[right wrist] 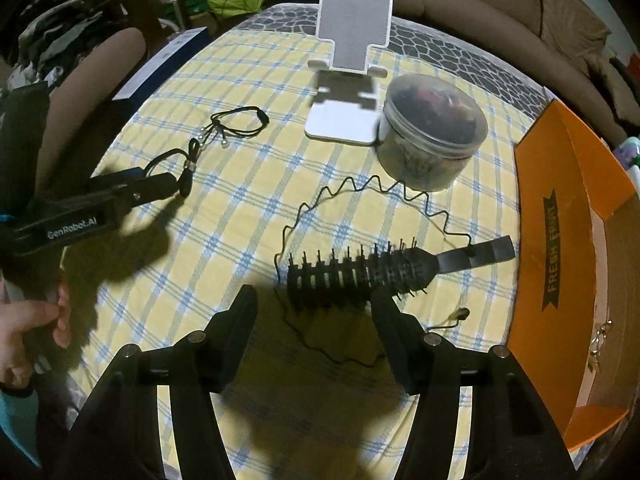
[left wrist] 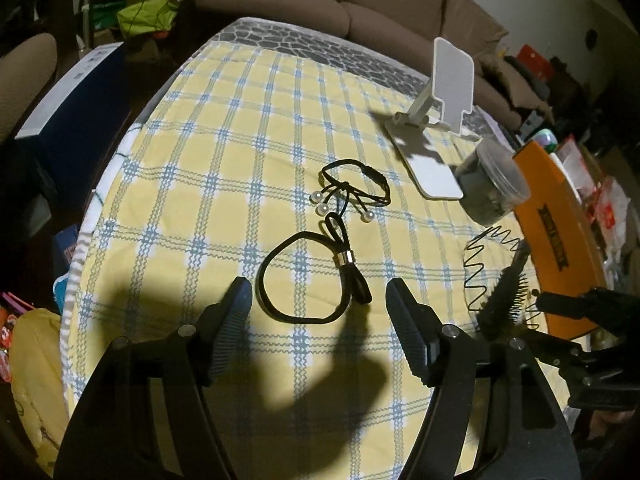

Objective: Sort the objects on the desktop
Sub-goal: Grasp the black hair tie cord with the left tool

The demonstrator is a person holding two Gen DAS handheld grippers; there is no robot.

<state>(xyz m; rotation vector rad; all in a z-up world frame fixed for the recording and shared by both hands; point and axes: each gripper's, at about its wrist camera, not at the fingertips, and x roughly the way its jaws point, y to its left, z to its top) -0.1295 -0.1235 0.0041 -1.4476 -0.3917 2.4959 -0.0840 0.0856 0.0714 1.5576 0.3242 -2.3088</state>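
My left gripper (left wrist: 319,296) is open, its fingertips on either side of a black hair tie with a metal clasp (left wrist: 308,276) lying on the checked cloth. A second black hair tie with white pearls (left wrist: 354,190) lies just beyond it. My right gripper (right wrist: 316,306) is open just in front of a black hairbrush (right wrist: 360,276) lying sideways, handle to the right. A wavy black wire headband (right wrist: 376,200) curves around the brush. The left gripper also shows in the right wrist view (right wrist: 160,184), over the clasp hair tie (right wrist: 184,168).
A white phone stand (right wrist: 348,76) and a clear round jar of dark items (right wrist: 430,132) stand at the back of the table. An orange cardboard box (right wrist: 576,240) lies open at the right edge. A sofa is behind, clutter and a blue box (left wrist: 76,108) at left.
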